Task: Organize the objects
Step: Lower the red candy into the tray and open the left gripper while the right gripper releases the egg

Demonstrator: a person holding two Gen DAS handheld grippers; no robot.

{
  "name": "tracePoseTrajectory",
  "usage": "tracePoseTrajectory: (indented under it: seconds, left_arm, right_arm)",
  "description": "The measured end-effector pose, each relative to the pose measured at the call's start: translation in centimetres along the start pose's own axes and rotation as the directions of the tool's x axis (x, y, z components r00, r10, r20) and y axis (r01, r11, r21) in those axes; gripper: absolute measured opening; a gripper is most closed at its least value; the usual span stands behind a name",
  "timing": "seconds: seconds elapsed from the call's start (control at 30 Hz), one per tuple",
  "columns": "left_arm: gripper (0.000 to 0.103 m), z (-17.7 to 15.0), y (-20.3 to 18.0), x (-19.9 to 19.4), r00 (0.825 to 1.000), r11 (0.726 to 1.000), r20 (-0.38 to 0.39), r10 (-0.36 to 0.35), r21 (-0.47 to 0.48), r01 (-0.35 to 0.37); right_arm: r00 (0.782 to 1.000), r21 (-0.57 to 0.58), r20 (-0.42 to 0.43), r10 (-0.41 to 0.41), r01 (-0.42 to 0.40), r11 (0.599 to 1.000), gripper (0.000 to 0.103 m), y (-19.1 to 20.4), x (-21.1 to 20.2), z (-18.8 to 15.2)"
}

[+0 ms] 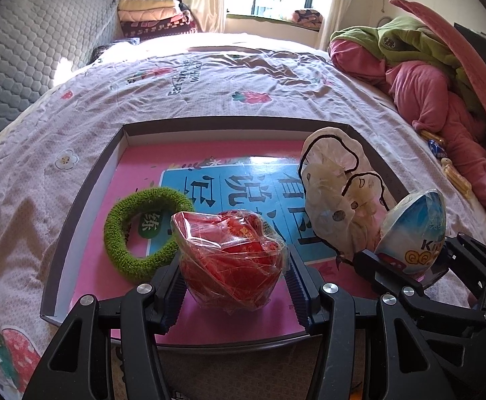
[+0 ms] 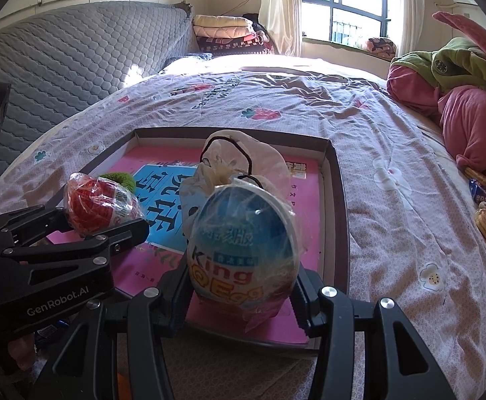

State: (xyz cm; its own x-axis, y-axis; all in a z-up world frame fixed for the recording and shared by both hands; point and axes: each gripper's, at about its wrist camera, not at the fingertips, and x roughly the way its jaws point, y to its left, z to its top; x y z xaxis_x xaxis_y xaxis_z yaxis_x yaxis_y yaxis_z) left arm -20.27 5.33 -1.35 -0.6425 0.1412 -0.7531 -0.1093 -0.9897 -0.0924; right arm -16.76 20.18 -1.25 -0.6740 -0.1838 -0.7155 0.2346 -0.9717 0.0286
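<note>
Grippers clamp eggs over the tray (image 1: 86,180): left gripper (image 1: 234,278) holds red egg (image 1: 231,260) at lower centre; right gripper (image 2: 243,296) holds blue egg (image 2: 243,246); green ring (image 1: 143,230) shows whole only in left view.

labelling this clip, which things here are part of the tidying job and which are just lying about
Part of the job:
- red plastic-wrapped egg in the left tool
- blue plastic-wrapped egg in the right tool
- fuzzy green ring
- white crumpled plastic bag
- shallow cardboard box

Lying about:
- pink and green clothes heap
- folded blankets

The bed (image 1: 209,83) carries a shallow box (image 1: 76,206) ahead of the tongs, and pink bedding (image 1: 443,100) far right.
</note>
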Motion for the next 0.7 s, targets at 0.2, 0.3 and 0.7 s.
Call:
tracePoseTrajectory:
  seconds: [0.2,0.3,0.7]
  left_arm:
    - [0.056,-0.06,0.32,0.25,1.0,1.0,-0.014,0.0,-0.015,0.0]
    - [0.056,-0.11,0.41,0.27,1.0,1.0,-0.019,0.001,-0.016,-0.002]
    - [0.056,-0.37,0.98,0.77,0.998,0.999,-0.058,0.039,-0.023,-0.041]
  right_arm:
    - [1.0,0.002,-0.001,-0.002,0.002,1.0,0.051,-0.03,-0.04,0.03]
    - [1.0,0.01,0.001,-0.003,0.003,1.0,0.051,-0.13,-0.14,0.06]
    - [1.0,0.021,-0.006,0.004,-0.004,1.0,0.051,-0.31,-0.27,0.22]
